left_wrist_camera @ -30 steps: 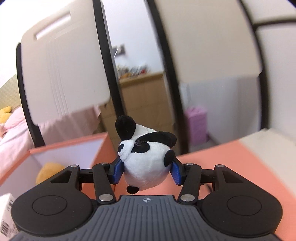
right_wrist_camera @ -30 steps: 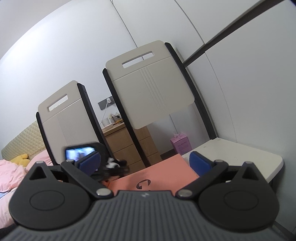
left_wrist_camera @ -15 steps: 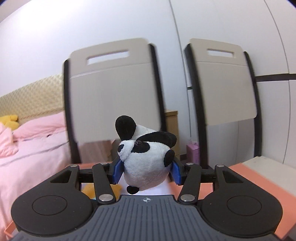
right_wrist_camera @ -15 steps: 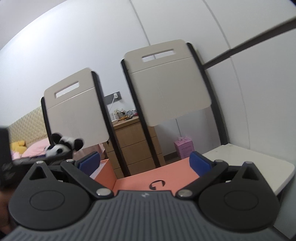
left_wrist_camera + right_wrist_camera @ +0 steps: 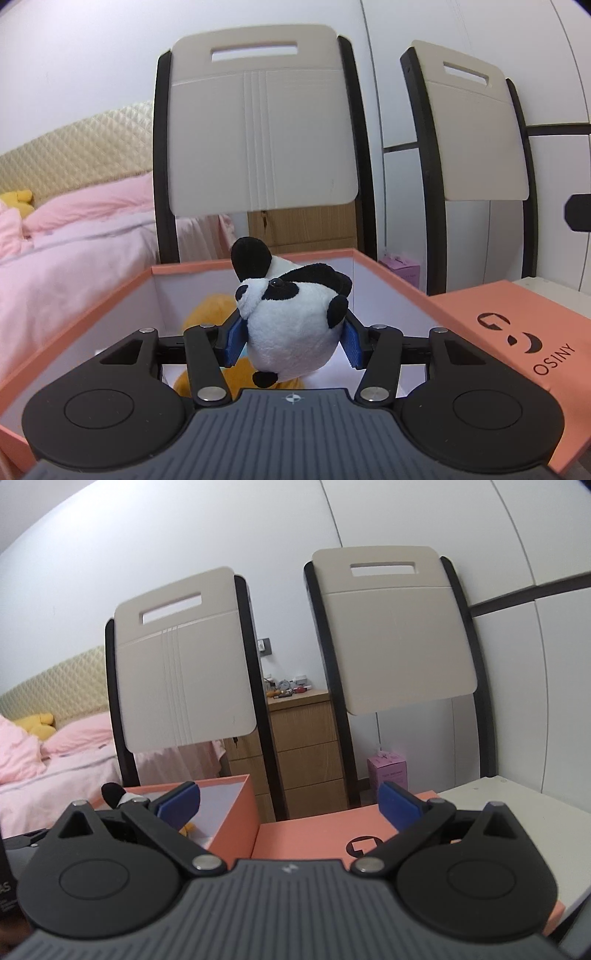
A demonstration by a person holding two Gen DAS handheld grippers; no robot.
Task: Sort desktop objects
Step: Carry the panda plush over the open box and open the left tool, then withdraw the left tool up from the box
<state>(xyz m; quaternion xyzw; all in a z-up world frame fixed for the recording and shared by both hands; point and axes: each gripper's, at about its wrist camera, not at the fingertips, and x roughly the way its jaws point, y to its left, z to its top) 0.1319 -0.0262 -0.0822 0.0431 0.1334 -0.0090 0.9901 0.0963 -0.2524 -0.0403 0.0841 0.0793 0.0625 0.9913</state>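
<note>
Left claw [image 5: 291, 341] squeezing toy panda [image 5: 293, 325] between blue pads, holding it up over open pink box [image 5: 258, 264]. Yellow soft toy [image 5: 210, 308] lying inside box. Right claw [image 5: 288, 805] wide open, nothing in it, above pink lid [image 5: 314, 836]

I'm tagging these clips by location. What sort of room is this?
Most likely a bedroom at home: a bed with pink bedding and a quilted headboard, a wooden chest of drawers with small clutter on top, and two chairs against the white wall.
</note>
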